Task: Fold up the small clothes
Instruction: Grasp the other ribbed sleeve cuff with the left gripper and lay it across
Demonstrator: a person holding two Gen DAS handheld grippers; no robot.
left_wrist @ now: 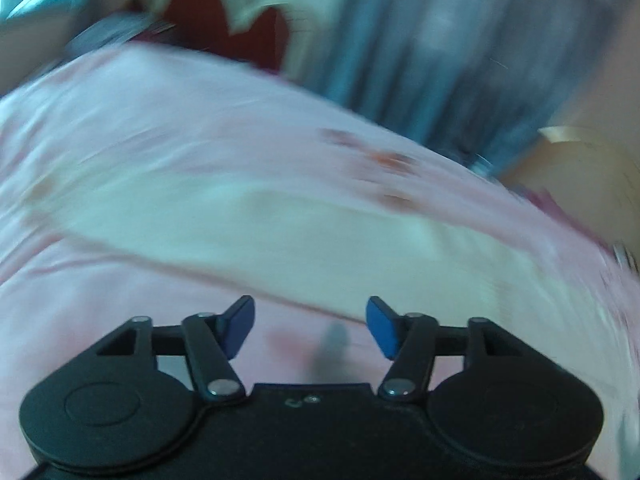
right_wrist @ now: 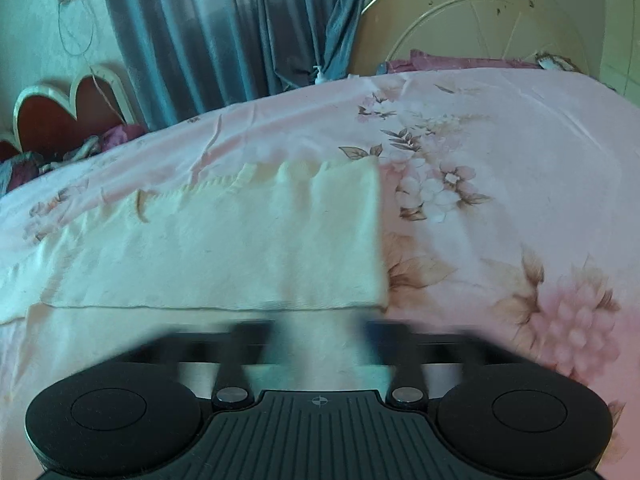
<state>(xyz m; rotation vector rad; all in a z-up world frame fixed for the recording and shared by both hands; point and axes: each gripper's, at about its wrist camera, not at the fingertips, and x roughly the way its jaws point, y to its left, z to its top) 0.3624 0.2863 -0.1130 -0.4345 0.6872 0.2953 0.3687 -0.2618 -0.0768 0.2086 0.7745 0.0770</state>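
No readable writing from my seat. My left gripper (left_wrist: 310, 328) hangs spread wide, empty, over the floral bedsheet (right_wrist: 500, 128); my right gripper (right_wrist: 318, 344) — blurred — has cream garment (right_wrist: 224, 248) cloth between its fingers, grip uncertain.

On the one pink floral bedsheet (right_wrist: 500, 128) lies one cream cloth (right_wrist: 224, 240), beyond it one grey-blue curtain (right_wrist: 224, 28) and one scalloped red headboard (right_wrist: 60, 112).
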